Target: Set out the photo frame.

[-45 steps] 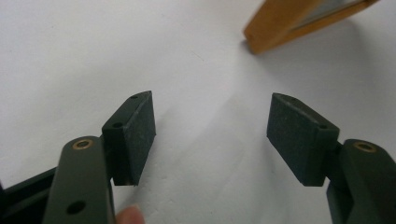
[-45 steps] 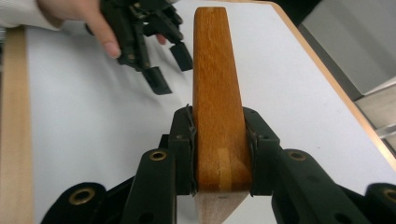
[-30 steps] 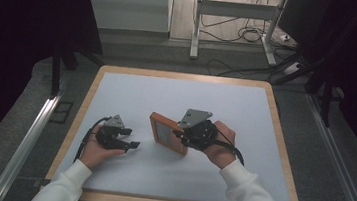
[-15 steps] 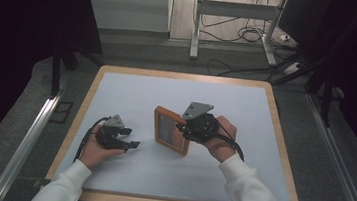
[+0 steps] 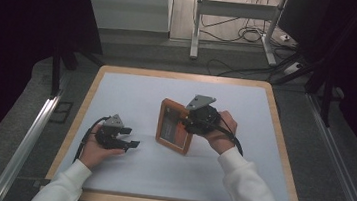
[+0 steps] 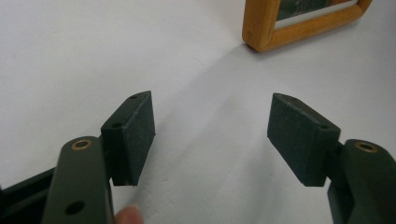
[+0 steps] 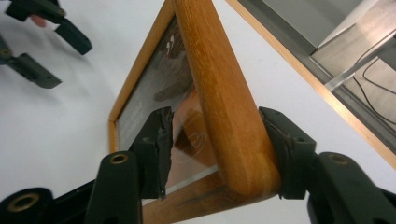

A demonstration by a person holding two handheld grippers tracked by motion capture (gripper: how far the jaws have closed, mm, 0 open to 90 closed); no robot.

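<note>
Frame [image 7: 219, 93] corner sits between right tool [image 7: 217, 154] jaws.

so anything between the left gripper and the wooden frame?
Nothing visible. The left gripper is open, and only bare white table lies between it and the wooden frame, whose edge sits between the right gripper's jaws.

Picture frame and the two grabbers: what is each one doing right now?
Picture frame: tilted up on the table, one corner between the right gripper's jaws.
Right gripper: jaws just opening around the frame's corner; right pad touches the wood, left pad off.
Left gripper: open, nothing in it, just above the table.
</note>
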